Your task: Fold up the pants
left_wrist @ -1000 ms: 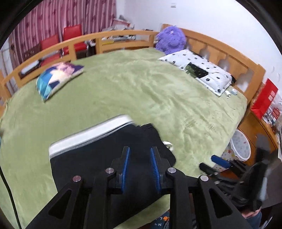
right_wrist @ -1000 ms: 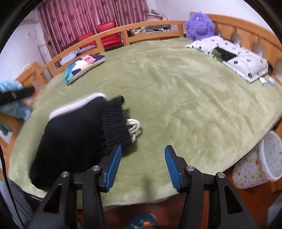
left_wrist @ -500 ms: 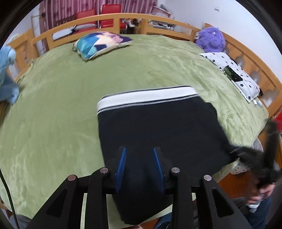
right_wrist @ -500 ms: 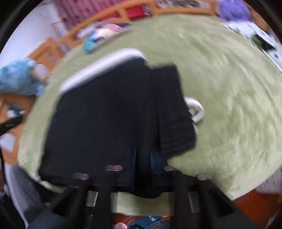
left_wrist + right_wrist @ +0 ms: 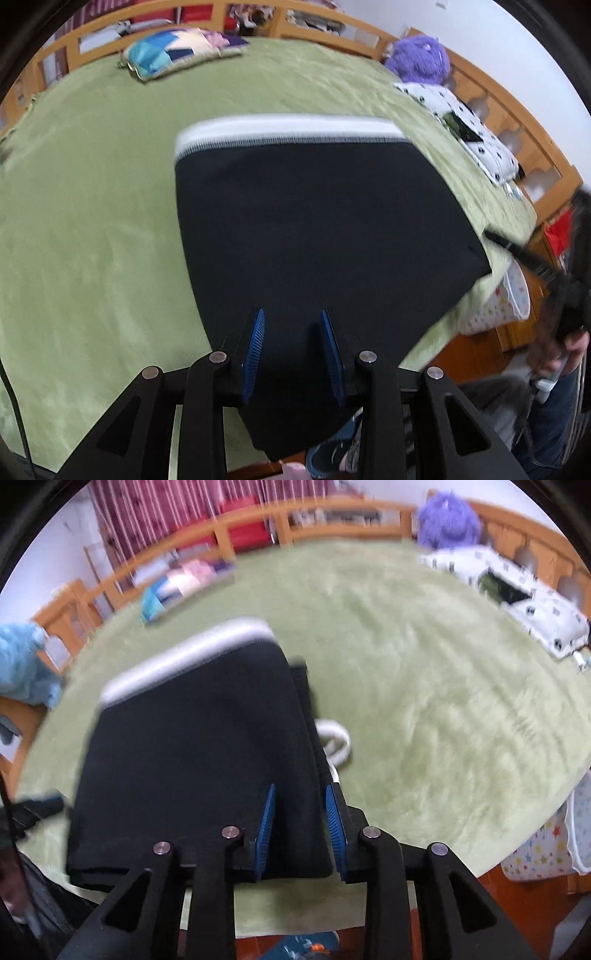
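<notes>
Since a second ago both grippers have dropped onto the pants. Left gripper and right gripper fingers are narrowed on the near hem; firm hold unclear. Pants lie folded on the green bed, white waistband farthest.

Pants: matt black knit cloth, white ribbed waistband. Bed cover: green plush fleece, soft nap. Bed rail: smooth varnished wood. Left gripper and right gripper: matt black plastic, blue ridged rubber pads, shiny metal pins. Purple toy: fuzzy plush.
</notes>
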Available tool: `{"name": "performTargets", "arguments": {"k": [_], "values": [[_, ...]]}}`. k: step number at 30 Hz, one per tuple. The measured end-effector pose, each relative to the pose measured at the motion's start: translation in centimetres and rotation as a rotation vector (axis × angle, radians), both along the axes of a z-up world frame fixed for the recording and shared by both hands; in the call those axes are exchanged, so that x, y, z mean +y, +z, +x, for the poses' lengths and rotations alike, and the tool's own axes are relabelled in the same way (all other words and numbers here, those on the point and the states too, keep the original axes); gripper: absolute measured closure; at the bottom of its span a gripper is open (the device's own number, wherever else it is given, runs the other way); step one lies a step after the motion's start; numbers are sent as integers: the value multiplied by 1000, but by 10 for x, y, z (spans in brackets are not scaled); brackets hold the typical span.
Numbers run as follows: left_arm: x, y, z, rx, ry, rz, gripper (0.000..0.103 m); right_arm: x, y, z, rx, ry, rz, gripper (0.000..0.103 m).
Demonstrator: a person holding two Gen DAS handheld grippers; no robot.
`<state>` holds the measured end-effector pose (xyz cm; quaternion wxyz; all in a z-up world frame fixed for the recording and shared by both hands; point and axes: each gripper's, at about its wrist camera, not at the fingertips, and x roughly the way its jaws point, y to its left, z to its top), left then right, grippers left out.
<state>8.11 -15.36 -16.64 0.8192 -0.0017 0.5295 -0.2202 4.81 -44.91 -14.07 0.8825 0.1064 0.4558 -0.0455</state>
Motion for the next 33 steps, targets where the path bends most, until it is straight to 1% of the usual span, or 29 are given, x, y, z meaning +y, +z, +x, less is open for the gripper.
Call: {"name": "performTargets", "arguments": {"k": [1,2,4,5,6,7,8,9,10,11,13,14,15,17,18,20,23,25,26,27,28,29,30,31,32,33], "values": [[0,-8,-6,9,-5,3,72,6,8,-6,-38,21,-10,65],[-1,-17,-15,-1,-8,12,69,13,9,-10,-40,40,-22,65],[0,-27,-33,-54,-2,49,68,26,-5,-8,-4,95,-41,65],[-1,-30,-40,-63,-5,51,67,32,-21,-5,48,115,-60,65],[0,-31,-44,-66,-2,44,67,36,-41,-2,119,110,-86,66],[2,-30,-47,-65,1,38,66,38,-59,0,183,95,-86,66],[2,-29,-48,-58,-9,39,66,38,-64,-1,199,89,-78,66],[3,-27,-47,-52,-21,40,66,38,-63,-2,193,88,-89,66],[5,-23,-44,-39,-34,34,66,40,-55,-1,194,104,-107,66],[9,-18,-39,-20,-36,16,66,38,-45,0,187,115,-103,67],[16,-11,-28,-7,-21,-4,66,33,-26,2,128,118,-75,66],[20,-8,-22,-12,-10,-1,66,29,-11,6,81,115,-69,61],[24,-4,-14,-26,5,11,63,26,-3,12,57,114,-73,56],[31,2,2,-55,44,29,56,18,5,35,24,114,-97,51],[35,5,11,-63,67,32,56,14,6,46,15,117,-104,51],[41,10,29,-65,94,26,56,1,1,82,11,109,-81,51],[48,13,51,-69,132,29,56,-11,-14,127,11,117,10,51],[52,11,62,-66,157,39,56,-13,-33,154,22,130,-11,51],[54,9,66,-62,165,35,56,-11,-40,162,35,136,-5,61],[55,7,71,-56,170,29,56,-9,-45,165,32,144,22,83],[54,5,75,-50,174,25,56,-7,-45,165,18,145,36,87],[54,3,77,-47,177,20,56,-13,-37,160,-33,146,58,91],[53,2,80,-46,176,9,56,-21,-32,155,-68,144,117,91],[52,1,81,-47,171,-5,56,-37,-26,146,-107,116,215,91],[50,1,82,-48,166,-19,56,-46,-26,141,-107,94,246,91],[46,-1,85,-47,162,-34,53,-51,-32,139,-81,74,226,90]]}}
